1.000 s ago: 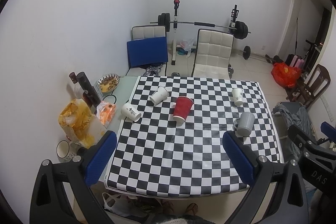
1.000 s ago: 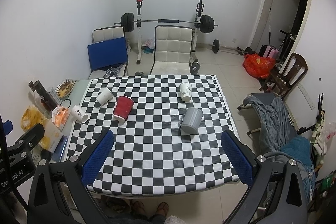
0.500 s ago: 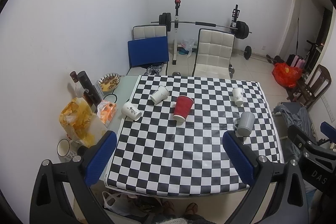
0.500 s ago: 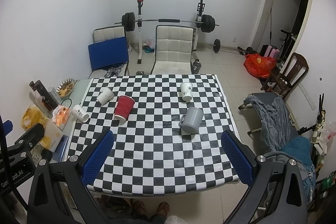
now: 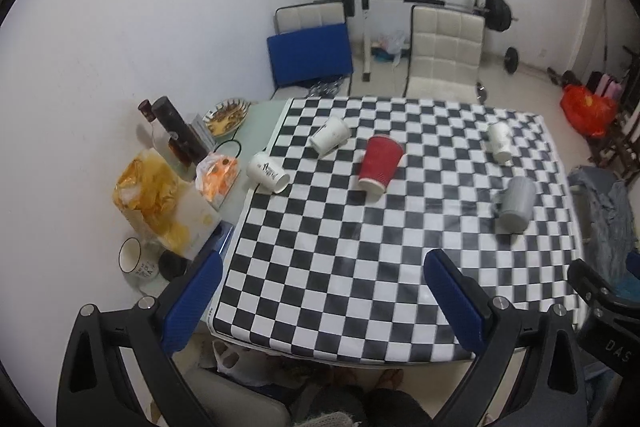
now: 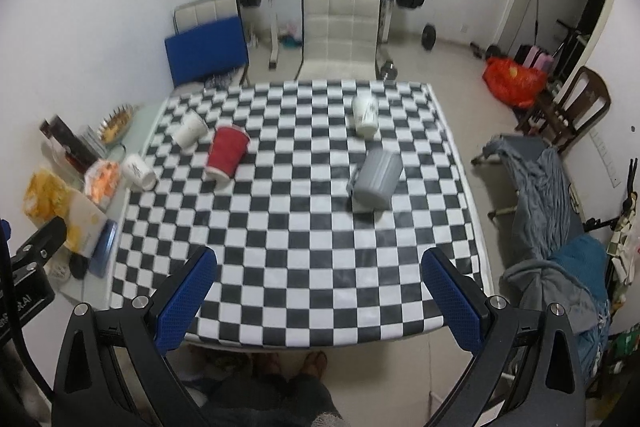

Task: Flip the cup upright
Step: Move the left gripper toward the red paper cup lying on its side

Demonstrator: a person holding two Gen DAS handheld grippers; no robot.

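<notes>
Several cups lie on their sides on the checkered tablecloth (image 5: 340, 267): a red paper cup (image 5: 379, 163) (image 6: 226, 153), a grey mug (image 5: 516, 203) (image 6: 377, 175), and three white cups, one at the left edge (image 5: 267, 171) (image 6: 138, 171), one behind it (image 5: 330, 136) (image 6: 190, 131), one at the far right (image 5: 500, 141) (image 6: 365, 115). My left gripper (image 5: 324, 291) is open and empty above the near table edge. My right gripper (image 6: 320, 287) is open and empty too, high above the near edge.
Left of the cloth stand bottles (image 5: 176, 131), a snack bag (image 5: 152, 195), an orange packet (image 5: 216, 173), a bowl (image 5: 225, 111) and a small cup (image 5: 132, 257). Chairs (image 5: 444, 55) and a barbell rack stand behind the table. A cot with clothes (image 6: 552, 211) is at the right.
Both grippers have moved slightly closer to the table; the cups look a little larger. No cup has moved.
</notes>
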